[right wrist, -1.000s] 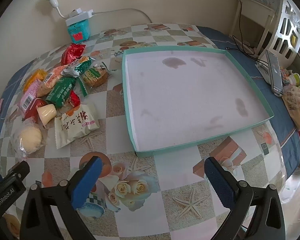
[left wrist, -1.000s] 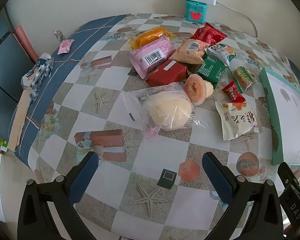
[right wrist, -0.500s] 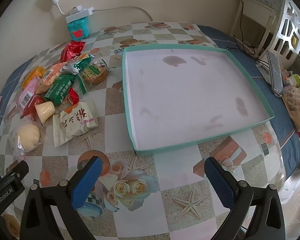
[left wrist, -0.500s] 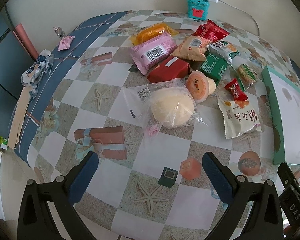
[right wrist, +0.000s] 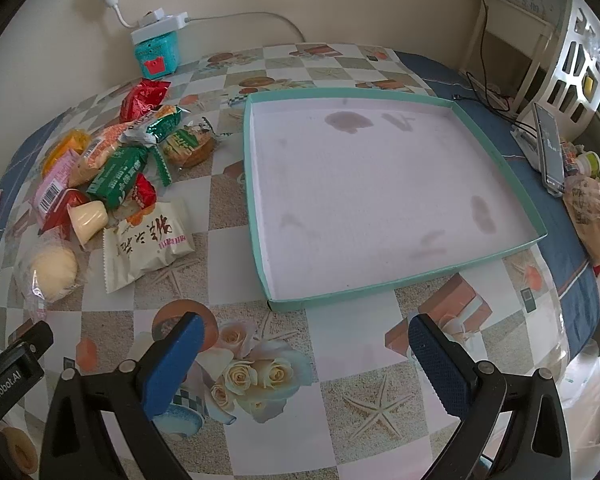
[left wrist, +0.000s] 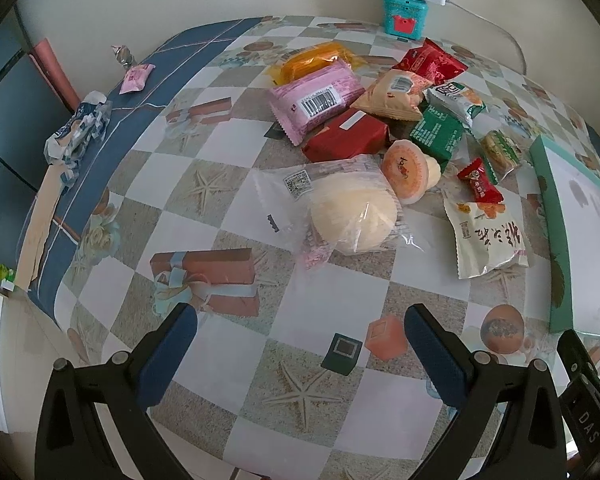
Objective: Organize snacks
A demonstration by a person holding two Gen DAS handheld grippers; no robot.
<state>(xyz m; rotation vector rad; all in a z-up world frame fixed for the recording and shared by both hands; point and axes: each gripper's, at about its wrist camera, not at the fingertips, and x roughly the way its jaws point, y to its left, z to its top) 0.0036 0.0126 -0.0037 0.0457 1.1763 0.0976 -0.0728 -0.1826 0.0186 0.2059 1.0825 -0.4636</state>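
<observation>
A pile of wrapped snacks lies on the patterned tablecloth. A round bun in clear wrap [left wrist: 350,212] is nearest my left gripper [left wrist: 300,316], which is open and empty above the table. Around the bun lie a jelly cup [left wrist: 406,170], a white packet [left wrist: 486,236], a pink packet [left wrist: 318,100] and a red box [left wrist: 346,134]. A shallow teal-rimmed tray [right wrist: 260,216] with nothing in it sits ahead of my right gripper [right wrist: 302,328], which is open and empty. The snack pile [right wrist: 116,172] lies left of the tray.
A teal tin under a white power strip [right wrist: 158,50] stands at the back wall. A phone [right wrist: 550,146] and a bagged item [right wrist: 590,216] lie right of the tray. Crumpled wrappers [left wrist: 76,136] and a small pink packet [left wrist: 138,78] lie by the left table edge.
Both grippers have moved slightly forward toward the table. The snacks and tray sit a little lower and nearer in both views. Both stay open.
</observation>
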